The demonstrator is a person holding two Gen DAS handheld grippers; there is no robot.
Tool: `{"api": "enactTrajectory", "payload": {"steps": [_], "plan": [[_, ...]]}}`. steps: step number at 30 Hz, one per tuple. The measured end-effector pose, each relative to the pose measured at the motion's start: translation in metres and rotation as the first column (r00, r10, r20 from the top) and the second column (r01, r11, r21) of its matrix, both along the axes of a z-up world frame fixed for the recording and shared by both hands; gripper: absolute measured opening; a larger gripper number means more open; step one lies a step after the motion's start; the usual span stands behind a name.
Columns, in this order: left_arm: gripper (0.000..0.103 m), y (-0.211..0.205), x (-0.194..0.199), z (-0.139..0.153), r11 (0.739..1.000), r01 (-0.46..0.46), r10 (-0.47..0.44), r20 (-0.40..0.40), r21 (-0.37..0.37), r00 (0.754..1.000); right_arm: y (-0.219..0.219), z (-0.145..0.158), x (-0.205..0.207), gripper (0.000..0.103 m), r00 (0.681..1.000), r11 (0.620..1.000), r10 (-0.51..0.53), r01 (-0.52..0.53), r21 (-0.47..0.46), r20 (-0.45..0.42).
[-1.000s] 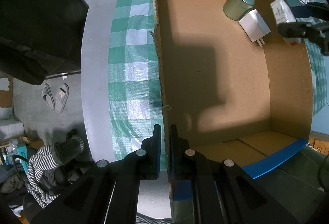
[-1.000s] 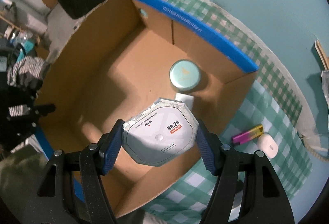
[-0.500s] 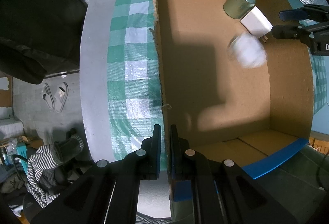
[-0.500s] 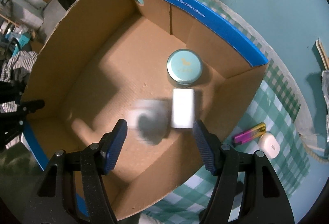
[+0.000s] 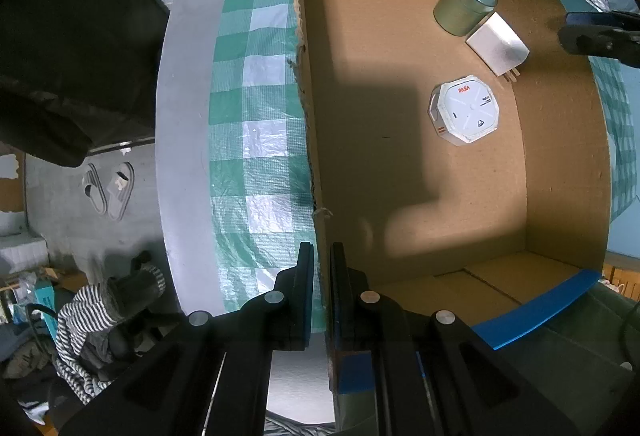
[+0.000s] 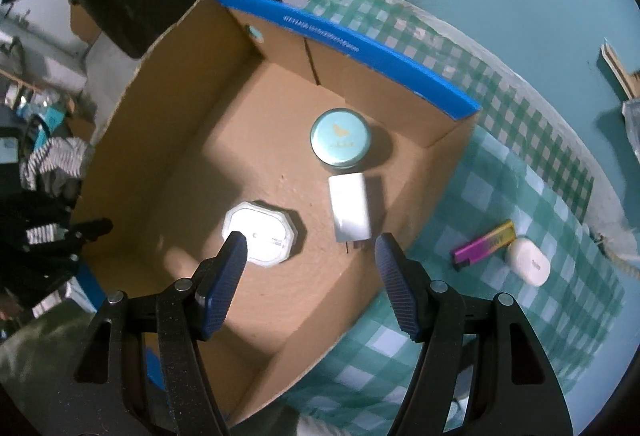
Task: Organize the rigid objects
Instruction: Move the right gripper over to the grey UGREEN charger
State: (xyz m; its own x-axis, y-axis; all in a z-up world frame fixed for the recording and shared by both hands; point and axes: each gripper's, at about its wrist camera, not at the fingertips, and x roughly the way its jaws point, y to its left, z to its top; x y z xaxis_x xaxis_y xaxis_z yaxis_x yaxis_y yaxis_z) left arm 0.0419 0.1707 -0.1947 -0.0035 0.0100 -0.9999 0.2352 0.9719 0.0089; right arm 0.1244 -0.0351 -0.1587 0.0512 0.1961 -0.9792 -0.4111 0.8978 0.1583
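Both wrist cameras look down into the cardboard box (image 5: 560,171) (image 6: 132,139), seemingly from opposite walls.

Right claw (image 6: 310,256) — black frame, silver screws, blue ribbed pads (image 6: 224,278); left claw (image 5: 320,268) — same.

Cardboard box (image 6: 168,139), open-topped with blue-edged flaps, taken as landmark. Inside it, lying flat on the floor: white octagonal device (image 6: 262,234), face up, red lettering seen in the left wrist view (image 5: 464,113). White charger (image 6: 349,207) laid flat just beside it, prongs pointing toward the near wall. Round green tin (image 6: 341,137), lid on, upright, near the far corner. Outside the box, on the checked cloth: purple-yellow lighter (image 6: 484,246) and white earbud case (image 6: 528,262), just beside each other.
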Motion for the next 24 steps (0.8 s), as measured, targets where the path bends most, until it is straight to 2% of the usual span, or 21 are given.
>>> {"api": "enactTrajectory", "payload": {"steps": [7,13,19,24], "plan": [[0.008,-0.001,0.0,0.0,1.0,0.003,-0.003,0.002,0.001,1.0,-0.021,0.016,-0.004,0.068,0.996,0.995,-0.085,0.085,0.053,-0.003],[0.008,-0.002,0.0,0.0,1.0,0.005,-0.005,0.002,0.001,1.0,-0.049,0.024,-0.009,0.068,0.983,0.982,-0.182,0.181,0.06,0.002],[0.008,-0.004,0.001,0.001,1.0,0.014,-0.014,0.001,0.0,1.0,-0.09,0.026,-0.015,0.068,0.949,0.947,-0.315,0.315,0.053,-0.014],[0.008,-0.004,0.001,0.001,1.0,0.016,-0.016,0.0,-0.002,1.0,-0.129,0.018,-0.023,0.068,0.902,0.902,-0.429,0.431,0.034,-0.05]]}}
